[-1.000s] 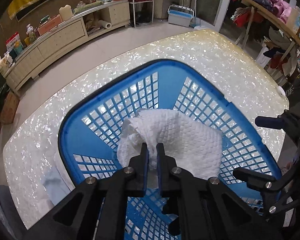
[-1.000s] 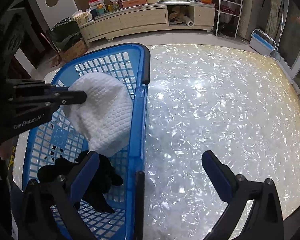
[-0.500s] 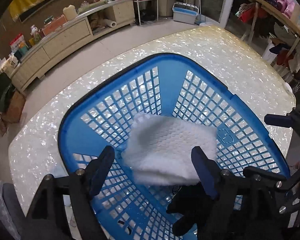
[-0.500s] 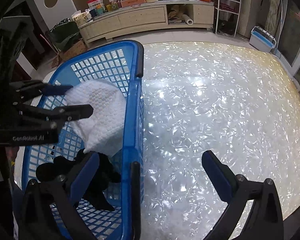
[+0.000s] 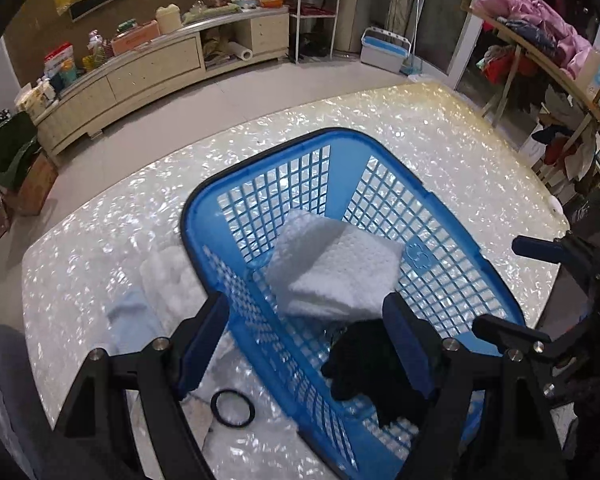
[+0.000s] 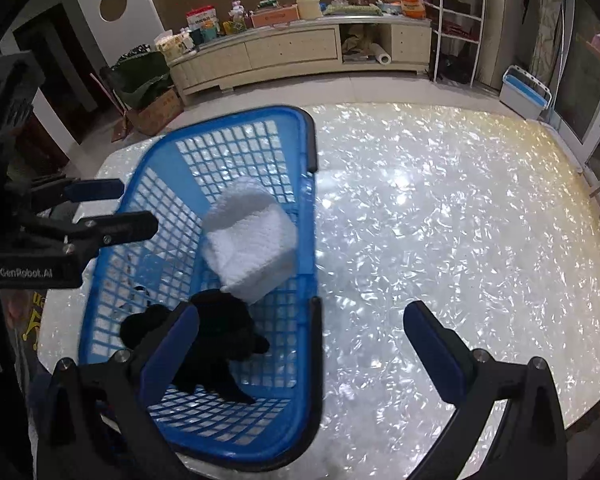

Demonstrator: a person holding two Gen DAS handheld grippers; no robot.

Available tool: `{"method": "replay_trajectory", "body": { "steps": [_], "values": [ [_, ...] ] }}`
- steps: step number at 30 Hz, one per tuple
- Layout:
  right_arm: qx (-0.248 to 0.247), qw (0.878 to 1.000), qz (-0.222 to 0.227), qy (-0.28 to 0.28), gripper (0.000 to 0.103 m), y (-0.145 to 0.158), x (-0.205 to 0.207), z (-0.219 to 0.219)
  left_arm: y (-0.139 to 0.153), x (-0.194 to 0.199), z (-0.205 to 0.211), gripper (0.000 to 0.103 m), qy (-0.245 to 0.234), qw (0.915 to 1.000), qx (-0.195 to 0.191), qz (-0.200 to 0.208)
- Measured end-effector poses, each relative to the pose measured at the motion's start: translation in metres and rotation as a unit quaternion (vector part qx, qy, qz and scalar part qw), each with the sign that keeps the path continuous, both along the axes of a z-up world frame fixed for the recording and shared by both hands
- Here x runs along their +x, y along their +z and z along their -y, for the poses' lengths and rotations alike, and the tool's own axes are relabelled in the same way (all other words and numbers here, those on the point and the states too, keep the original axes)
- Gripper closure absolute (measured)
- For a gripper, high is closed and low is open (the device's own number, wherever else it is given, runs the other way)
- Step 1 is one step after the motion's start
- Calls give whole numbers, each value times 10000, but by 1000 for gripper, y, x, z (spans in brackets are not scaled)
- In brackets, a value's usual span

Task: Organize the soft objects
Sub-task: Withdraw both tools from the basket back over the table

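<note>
A blue plastic basket [image 5: 452,236] [image 6: 312,248] stands on the pearly table. A white waffle towel [image 5: 336,268] [image 6: 250,240] lies inside it, loose, next to a black cloth [image 5: 376,368] [image 6: 216,332]. My left gripper [image 5: 306,340] [image 6: 114,206] is open and empty above the basket's left rim. My right gripper [image 6: 300,344] is open and empty over the basket's right rim; its fingers [image 5: 536,246] show at the right of the left wrist view. A white fluffy cloth [image 5: 168,280] and a pale blue cloth [image 5: 130,320] lie on the table left of the basket.
A black ring [image 5: 233,407] lies on the table near the basket's front left. A cream sideboard [image 6: 300,48] with clutter lines the far wall. A rack of clothes [image 5: 540,60] stands at the right. A white-blue bin [image 6: 524,92] sits on the floor.
My left gripper opened and let go of the white towel, which dropped into the basket. The left gripper then pulled back and to the left. The right gripper stayed open.
</note>
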State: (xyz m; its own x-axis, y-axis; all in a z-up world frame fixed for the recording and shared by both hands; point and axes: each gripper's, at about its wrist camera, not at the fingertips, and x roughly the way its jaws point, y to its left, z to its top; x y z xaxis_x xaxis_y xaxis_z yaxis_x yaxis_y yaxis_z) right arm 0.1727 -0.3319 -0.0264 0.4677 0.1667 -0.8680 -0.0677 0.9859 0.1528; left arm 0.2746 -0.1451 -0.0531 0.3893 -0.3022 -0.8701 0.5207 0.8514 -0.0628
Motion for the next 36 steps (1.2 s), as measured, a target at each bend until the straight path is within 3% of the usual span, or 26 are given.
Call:
{"method": "replay_trajectory", "body": {
  "steps": [6, 18, 24, 31, 36],
  "values": [
    [12, 9998, 186, 81, 0, 12, -13, -13, 21, -34, -17, 15, 106, 9994, -177, 279],
    [56, 9981, 363, 489, 0, 23, -31, -62, 34, -86, -78, 12, 620, 9963, -445, 391],
    [41, 9964, 374, 759, 0, 23, -36, -96, 30, -104, -116, 11, 1032, 9931, -387, 391],
    [0, 9935, 303, 1101, 0, 13, -30, -137, 22, -125, -158, 11, 1318, 9900, -35, 501],
    [-22, 9908, 245, 1328, 0, 5, -32, -162, 8, -127, -189, 11, 1496, 9885, -146, 183]
  ]
}}
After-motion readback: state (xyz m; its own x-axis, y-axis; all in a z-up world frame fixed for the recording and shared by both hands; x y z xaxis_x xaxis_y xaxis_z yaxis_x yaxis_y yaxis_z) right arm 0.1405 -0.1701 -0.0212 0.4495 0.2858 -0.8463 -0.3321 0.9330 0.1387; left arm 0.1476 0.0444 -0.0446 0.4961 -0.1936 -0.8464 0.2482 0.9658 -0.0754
